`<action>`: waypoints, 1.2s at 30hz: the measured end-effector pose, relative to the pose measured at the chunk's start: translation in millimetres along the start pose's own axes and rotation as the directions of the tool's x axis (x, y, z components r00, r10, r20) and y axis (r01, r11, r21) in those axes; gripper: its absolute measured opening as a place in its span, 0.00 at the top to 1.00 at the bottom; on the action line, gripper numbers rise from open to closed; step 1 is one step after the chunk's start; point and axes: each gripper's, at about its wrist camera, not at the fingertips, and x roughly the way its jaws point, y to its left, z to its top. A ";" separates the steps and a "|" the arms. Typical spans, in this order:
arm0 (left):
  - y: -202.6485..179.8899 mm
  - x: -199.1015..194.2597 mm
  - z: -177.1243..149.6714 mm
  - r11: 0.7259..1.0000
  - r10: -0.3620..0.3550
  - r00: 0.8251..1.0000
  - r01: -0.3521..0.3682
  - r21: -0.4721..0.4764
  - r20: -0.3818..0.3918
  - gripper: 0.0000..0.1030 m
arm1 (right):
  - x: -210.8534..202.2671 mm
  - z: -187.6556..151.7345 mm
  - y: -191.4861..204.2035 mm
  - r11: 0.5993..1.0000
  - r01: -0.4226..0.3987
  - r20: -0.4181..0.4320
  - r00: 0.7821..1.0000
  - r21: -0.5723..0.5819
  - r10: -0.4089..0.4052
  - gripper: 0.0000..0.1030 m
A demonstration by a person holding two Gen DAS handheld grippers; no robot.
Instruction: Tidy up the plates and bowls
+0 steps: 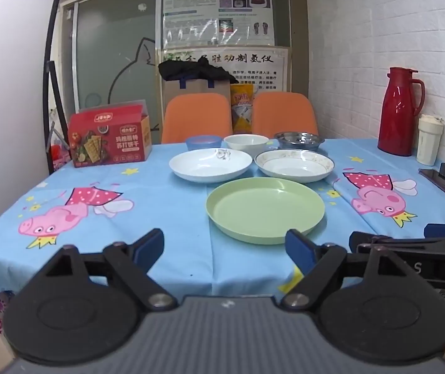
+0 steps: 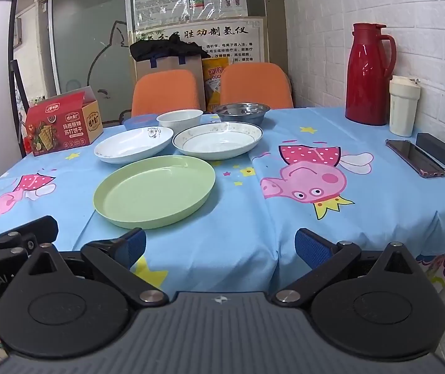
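The black left claw with blue pads stands wide open, tilted slightly downward. The matching right claw is open too, holding nothing. They sit side by side.

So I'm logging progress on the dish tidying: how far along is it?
Nothing looks done. The green plate, two white plates, white bowl, blue bowl and steel bowl all sit apart, unstacked. Left gripper and right gripper are open and empty at the near table edge. All stacking remains.

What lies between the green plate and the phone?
Only bare tablecloth with a printed pig separates the green plate from the phone, clearest in the right wrist view.
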 end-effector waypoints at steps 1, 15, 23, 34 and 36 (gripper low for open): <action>-0.3 -0.3 -0.1 1.000 0.002 1.000 -0.002 0.002 0.002 0.20 | -0.3 0.1 0.1 1.000 0.000 0.001 1.000 0.000 0.000 0.00; -2.9 -2.6 0.3 0.999 0.036 0.999 -0.036 0.016 0.014 0.20 | -0.6 -0.7 1.4 1.000 -0.007 0.004 1.000 -0.005 0.007 0.00; -2.5 -2.5 0.0 0.999 0.036 0.999 -0.036 0.020 0.014 0.20 | -0.6 -1.2 2.4 1.000 -0.007 0.004 1.000 -0.009 0.007 0.00; -2.0 -1.3 -0.2 0.999 0.035 0.999 -0.035 0.020 0.009 0.20 | -0.8 -0.6 2.6 1.000 -0.005 0.004 1.000 -0.010 0.005 0.00; -1.8 -1.3 0.0 0.999 0.035 0.999 -0.035 0.020 0.009 0.20 | -0.8 -0.8 2.6 1.000 -0.005 0.004 1.000 -0.010 0.005 0.00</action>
